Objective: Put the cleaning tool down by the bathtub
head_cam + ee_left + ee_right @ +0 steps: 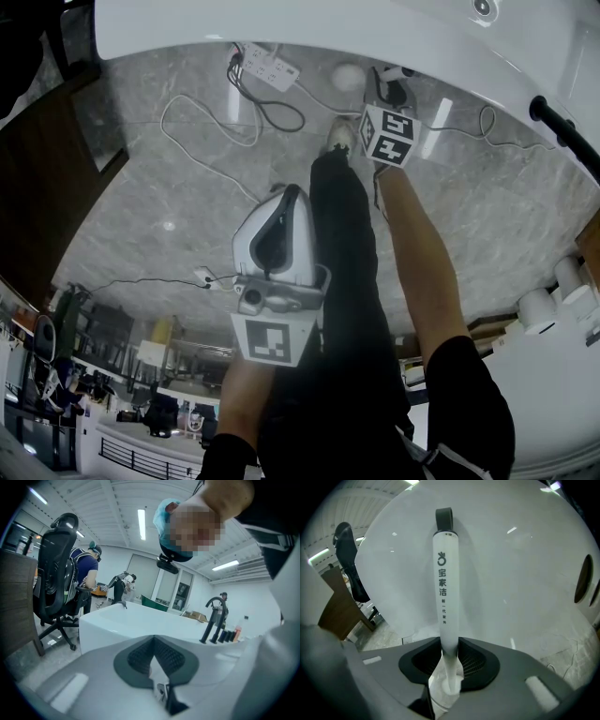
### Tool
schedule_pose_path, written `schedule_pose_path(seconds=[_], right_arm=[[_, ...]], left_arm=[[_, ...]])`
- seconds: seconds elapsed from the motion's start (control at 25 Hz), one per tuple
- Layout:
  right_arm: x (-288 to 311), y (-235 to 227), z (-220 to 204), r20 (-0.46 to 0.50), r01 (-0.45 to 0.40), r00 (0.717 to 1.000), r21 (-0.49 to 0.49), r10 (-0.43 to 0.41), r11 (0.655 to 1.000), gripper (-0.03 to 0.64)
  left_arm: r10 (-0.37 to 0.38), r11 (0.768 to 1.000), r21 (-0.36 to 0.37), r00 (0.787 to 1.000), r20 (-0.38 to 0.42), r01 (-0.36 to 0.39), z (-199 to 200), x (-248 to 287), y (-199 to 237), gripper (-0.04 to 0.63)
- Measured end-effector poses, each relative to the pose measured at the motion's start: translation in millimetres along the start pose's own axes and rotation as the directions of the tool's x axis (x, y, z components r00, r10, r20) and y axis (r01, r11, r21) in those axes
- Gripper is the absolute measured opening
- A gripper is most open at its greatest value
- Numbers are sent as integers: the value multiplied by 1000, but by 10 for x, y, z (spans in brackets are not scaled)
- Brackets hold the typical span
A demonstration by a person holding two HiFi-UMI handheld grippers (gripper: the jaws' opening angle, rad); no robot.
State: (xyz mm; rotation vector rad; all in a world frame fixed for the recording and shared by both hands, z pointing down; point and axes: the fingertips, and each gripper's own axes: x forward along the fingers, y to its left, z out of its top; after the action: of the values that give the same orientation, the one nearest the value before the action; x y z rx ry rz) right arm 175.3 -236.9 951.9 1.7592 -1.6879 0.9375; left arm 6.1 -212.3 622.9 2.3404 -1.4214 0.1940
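From the head view we are looking steeply down at a marble floor (169,169), with the white bathtub (375,28) curving across the top edge and a power strip (272,67) with its cables lying just in front of it. The right claw (389,98) is reaching down close to the tub's base. What it carries is hiding behind its marker cube, while the left claw (286,202) is hanging back over the open floor. In the left gripper view, that claw's pads are meeting at their tips with nothing between them, so it is sitting closed and empty. It is pointing across the tub rim toward a black faucet (213,616) and an office chair (56,573). In the right gripper view, the claw is gripping the cleaning tool (445,583), its pads sitting against both sides of the handle's narrow lower end. The white handle is running away from the jaws across the tub's outer wall, ending in a dark hanging loop (444,520). Whether it is touching the wall, we cannot tell. We are judging the tool to be light and stiff, with a smooth plastic handle that is likely slippery. Held at one end, its length is giving it leverage to swing, and on glossy tub and polished stone it may slide once it is let go. Gripping nearer the middle would steady it.
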Motion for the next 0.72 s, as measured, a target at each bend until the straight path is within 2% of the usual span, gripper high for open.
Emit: schedule_pose_path(seconds=[0.24,0.72], right_arm=[[-37,63,-27,3,-5,1000,-30,6,1000,150],[-75,-17,-104,-5,4,1000,-2,-4,1000,163]], left_arm=[[1,1000,3,1000,0,-1,0,-26,-11,5],[1,1000,8,1000,-3,-1,-16,-60,-54,6]])
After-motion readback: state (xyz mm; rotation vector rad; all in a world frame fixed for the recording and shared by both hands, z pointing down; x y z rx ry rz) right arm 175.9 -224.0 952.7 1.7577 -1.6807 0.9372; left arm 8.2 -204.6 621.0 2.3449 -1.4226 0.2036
